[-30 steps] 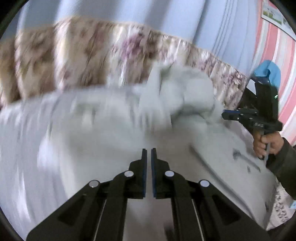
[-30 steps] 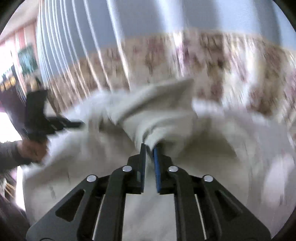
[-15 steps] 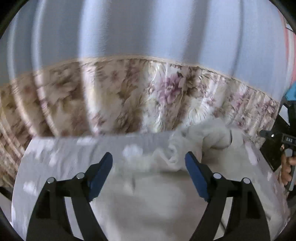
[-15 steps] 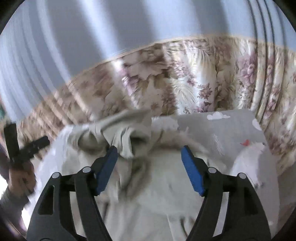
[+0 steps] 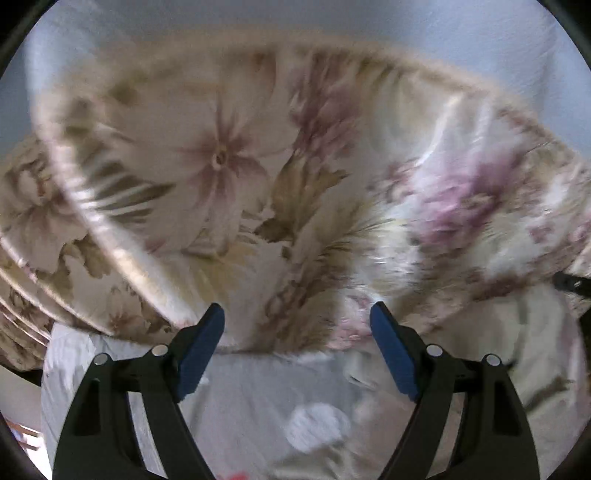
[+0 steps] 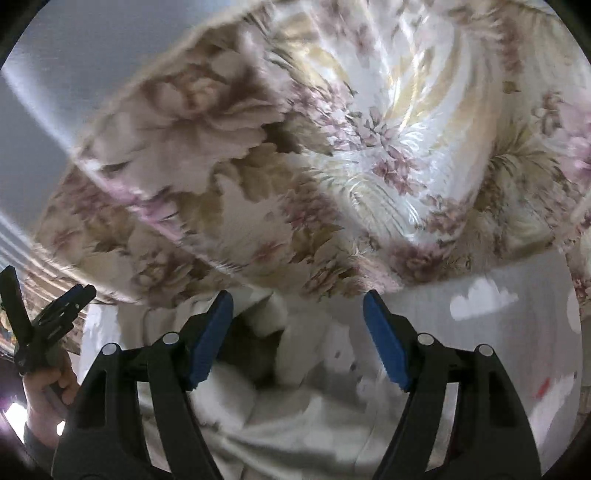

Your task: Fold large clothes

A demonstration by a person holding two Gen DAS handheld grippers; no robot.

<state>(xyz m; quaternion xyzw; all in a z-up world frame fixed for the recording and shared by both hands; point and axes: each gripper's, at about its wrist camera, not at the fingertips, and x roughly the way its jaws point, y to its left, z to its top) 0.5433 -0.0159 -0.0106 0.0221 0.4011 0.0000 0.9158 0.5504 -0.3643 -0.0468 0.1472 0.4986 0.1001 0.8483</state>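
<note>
A large off-white garment (image 6: 280, 417) lies rumpled on a grey bed sheet with white cloud prints (image 6: 480, 299). In the right wrist view it fills the low middle, bunched under and between my jaws. My right gripper (image 6: 297, 339) is open and empty just above the bunched part. In the left wrist view the garment (image 5: 535, 354) lies at the right. My left gripper (image 5: 297, 350) is open and empty over the sheet (image 5: 258, 398), left of the garment. The left gripper also shows in the right wrist view (image 6: 55, 314), held in a hand.
A floral curtain (image 5: 258, 184) hangs close behind the bed and fills the upper part of both views (image 6: 332, 147). A pale blue wall (image 5: 295, 14) is above it. A red mark on the sheet (image 6: 541, 387) sits at the right.
Both grippers opened and let go of the garment, which dropped onto the bed. Both have since moved forward and closer to the curtain and the far edge of the bed.
</note>
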